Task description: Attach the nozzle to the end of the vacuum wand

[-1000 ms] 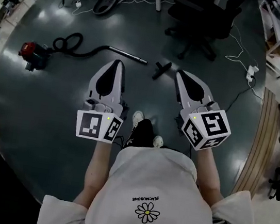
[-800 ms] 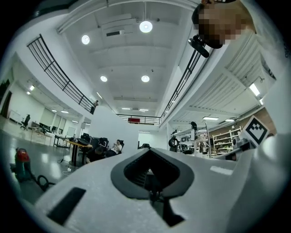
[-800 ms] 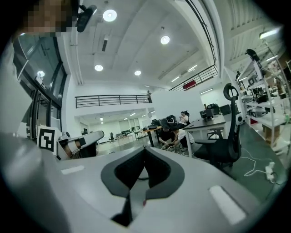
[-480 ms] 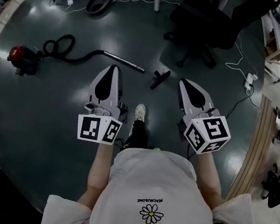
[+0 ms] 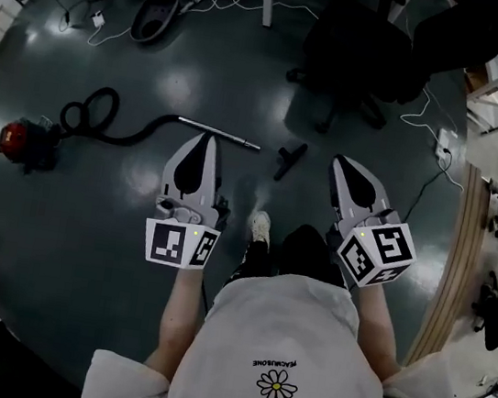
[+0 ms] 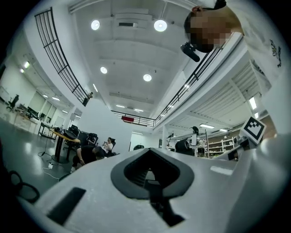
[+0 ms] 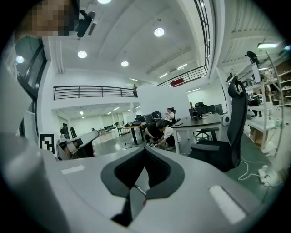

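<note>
In the head view a silver vacuum wand [image 5: 220, 133] lies on the dark floor, its black hose [image 5: 103, 123] curling left to a red vacuum body [image 5: 24, 141]. A small black nozzle [image 5: 290, 160] lies on the floor just right of the wand's free end, apart from it. My left gripper [image 5: 204, 139] hovers above the floor near the wand's end, shut and empty. My right gripper [image 5: 341, 164] is right of the nozzle, also shut with nothing in it. Both gripper views look level across the room; the left gripper [image 6: 150, 157] and right gripper [image 7: 144, 157] show jaws together.
A black office chair [image 5: 355, 47] stands beyond the nozzle. White cables [image 5: 428, 104] and a power strip [image 5: 445, 139] lie at the right, a wooden strip [image 5: 458, 262] further right. Another vacuum head [image 5: 153, 20] lies at the far left. My shoe [image 5: 260, 227] is between the grippers.
I have walked forward: the wand, nozzle and red vacuum have slid down and closer in the head view. Both grippers stay shut and now reach level with the wand's end and nozzle.
</note>
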`<state>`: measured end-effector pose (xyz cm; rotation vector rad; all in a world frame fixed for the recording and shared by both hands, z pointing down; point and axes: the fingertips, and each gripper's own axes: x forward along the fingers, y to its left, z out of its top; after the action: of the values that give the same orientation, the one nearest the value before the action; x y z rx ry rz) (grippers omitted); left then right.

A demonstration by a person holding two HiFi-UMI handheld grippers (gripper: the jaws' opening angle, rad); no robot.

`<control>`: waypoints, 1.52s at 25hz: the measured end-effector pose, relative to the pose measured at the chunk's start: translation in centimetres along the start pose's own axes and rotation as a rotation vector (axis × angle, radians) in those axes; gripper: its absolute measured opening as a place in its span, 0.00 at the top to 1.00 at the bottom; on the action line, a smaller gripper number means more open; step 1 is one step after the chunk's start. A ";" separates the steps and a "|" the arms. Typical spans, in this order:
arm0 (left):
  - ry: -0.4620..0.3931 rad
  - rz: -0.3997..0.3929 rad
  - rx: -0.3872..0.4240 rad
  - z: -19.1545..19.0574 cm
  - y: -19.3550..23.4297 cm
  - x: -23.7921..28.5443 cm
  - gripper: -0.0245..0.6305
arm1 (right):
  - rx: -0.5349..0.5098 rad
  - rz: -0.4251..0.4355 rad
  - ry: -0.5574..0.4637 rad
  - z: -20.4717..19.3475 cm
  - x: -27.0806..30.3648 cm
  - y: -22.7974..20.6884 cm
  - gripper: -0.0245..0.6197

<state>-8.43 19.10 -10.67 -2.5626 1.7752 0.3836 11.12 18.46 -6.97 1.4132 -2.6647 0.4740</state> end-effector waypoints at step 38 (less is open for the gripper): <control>0.172 0.001 -0.020 -11.1 9.2 19.2 0.96 | 0.058 -0.034 0.130 -0.8 20.3 -14.4 0.95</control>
<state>-8.39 -3.47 -2.47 -2.6820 1.8332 0.1868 11.37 -4.91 1.57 1.3891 -2.5409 0.6214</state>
